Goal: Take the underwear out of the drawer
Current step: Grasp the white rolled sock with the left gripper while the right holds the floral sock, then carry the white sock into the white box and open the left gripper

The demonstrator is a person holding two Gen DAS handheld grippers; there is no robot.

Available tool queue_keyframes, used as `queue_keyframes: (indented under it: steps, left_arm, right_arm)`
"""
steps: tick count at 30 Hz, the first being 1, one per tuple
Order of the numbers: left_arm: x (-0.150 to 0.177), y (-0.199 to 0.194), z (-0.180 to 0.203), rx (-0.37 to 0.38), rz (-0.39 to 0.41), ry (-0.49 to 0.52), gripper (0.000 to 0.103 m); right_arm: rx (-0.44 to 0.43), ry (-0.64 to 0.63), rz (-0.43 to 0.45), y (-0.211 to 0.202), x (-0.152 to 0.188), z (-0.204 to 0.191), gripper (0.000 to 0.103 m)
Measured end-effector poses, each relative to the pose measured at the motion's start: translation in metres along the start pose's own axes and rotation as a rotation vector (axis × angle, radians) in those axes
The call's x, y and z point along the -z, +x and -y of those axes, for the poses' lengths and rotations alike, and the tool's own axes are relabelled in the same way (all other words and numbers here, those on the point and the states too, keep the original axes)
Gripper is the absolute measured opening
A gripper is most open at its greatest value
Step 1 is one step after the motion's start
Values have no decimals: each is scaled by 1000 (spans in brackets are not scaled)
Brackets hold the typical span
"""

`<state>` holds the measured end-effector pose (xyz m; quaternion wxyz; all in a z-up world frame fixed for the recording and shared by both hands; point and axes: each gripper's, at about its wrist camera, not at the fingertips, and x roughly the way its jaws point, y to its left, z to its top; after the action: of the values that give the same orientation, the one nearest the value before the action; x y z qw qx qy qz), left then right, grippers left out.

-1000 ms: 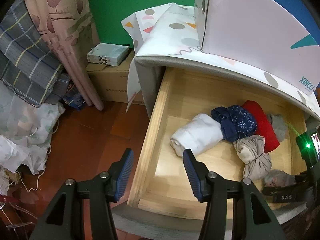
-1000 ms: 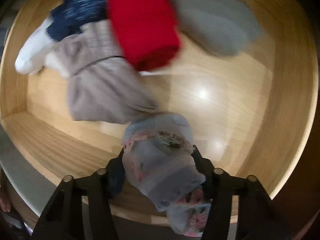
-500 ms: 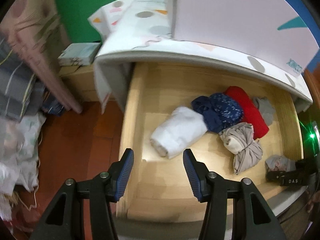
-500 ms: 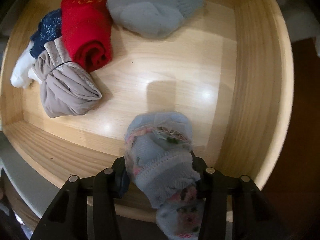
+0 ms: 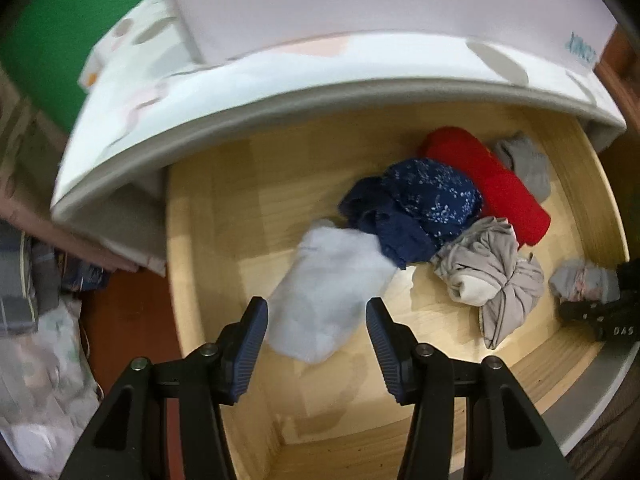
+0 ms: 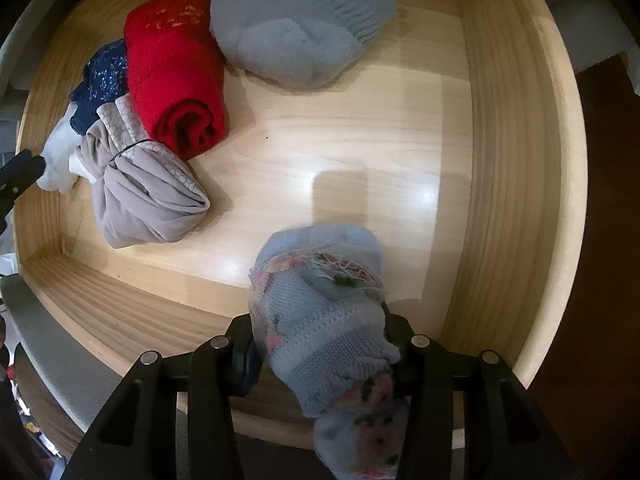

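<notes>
We find the right hand-held gripper (image 6: 320, 344) closed on a pale blue knitted bundle (image 6: 320, 304) with pink patterning, which hangs between its jaws above the near right corner of the open drawer (image 6: 516, 184). The left hand-held gripper (image 5: 316, 320) is spread wide and empty, poised over a white rolled piece (image 5: 328, 292) at the near left of the drawer floor, not visibly touching it. Further out lie a grey-beige knotted garment (image 6: 144, 196), a red roll (image 6: 176, 72), a navy speckled piece (image 5: 420, 208) and a grey sock-like item (image 6: 296, 36), clustered toward the far side. In our judgement, the lift should go straight up until the dangling tail clears the near drawer wall (image 6: 120, 312), since that loose end could snag on the rim. The grip appears to sit mid-bundle, so the cloth may slip; a steady carry is advised.
</notes>
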<state>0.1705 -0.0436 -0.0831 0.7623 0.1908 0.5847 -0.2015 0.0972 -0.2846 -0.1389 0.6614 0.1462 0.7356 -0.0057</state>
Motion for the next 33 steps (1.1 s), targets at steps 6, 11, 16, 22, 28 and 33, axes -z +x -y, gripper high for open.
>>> queue_keyframes:
  steps: [6,11,16,22,28,33]
  left_arm:
    - [-13,20,8,10,-53,61,53]
    - [-21,31,7,37,-88,76,62]
    - [-25,48,9,19,-117,97,69]
    - [-26,61,25,-25,-155,183,72]
    - [-25,61,27,-10,-147,174,55]
    - [-22,60,20,-25,-157,174,51]
  right_arm:
    - [-17,4,5,-2,-5,11,43]
    - [-35,10,7,-9,-9,29,43]
    - [-48,21,5,-8,-8,31,43]
    - [-82,40,9,-13,-10,43,44]
    - [-96,44,15,-18,-11,55,44]
    - [-101,45,20,-24,-11,62,44]
